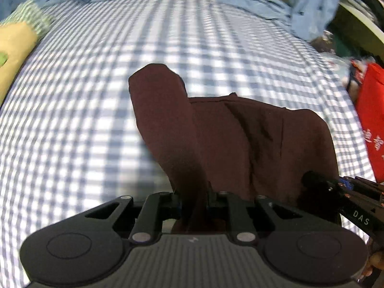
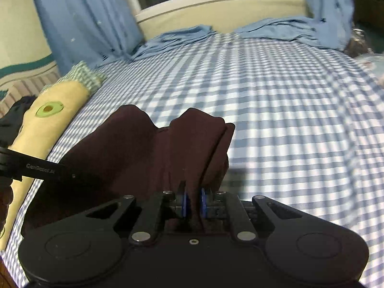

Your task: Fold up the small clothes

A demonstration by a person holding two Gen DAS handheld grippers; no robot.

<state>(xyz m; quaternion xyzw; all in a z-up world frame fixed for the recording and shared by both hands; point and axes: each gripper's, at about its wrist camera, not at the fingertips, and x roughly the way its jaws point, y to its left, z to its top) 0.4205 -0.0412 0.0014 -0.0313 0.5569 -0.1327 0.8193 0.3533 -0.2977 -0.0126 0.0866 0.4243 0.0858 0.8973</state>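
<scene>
While both of your grippers pinch the dark maroon garment (image 1: 240, 139), the fold itself looks barely begun: you have it gathered and lifted off the bed, and laying it flat, doubling it over and smoothing it all appear to be ahead of you. Your left gripper (image 1: 194, 196) has its jaws drawn narrow on a bunched edge of the cloth, and your right gripper (image 2: 193, 201) clamps another edge between its blue pads (image 2: 184, 204). The fabric reads as thin, matte and limp; it hangs in soft vertical pleats from each grip, with one tube-like part, perhaps a leg or sleeve, standing up in the left wrist view. Below it lies the blue-and-white checked sheet (image 2: 288, 120), woven, flat and only lightly rippled. Off to your left rests a long yellow bolster (image 2: 55, 110) with an avocado print and a green gingham end. Farthest off, rumpled light-blue cloth (image 2: 182, 36) sits at the bed's far edge under blue curtains (image 2: 84, 16) and a window.
</scene>
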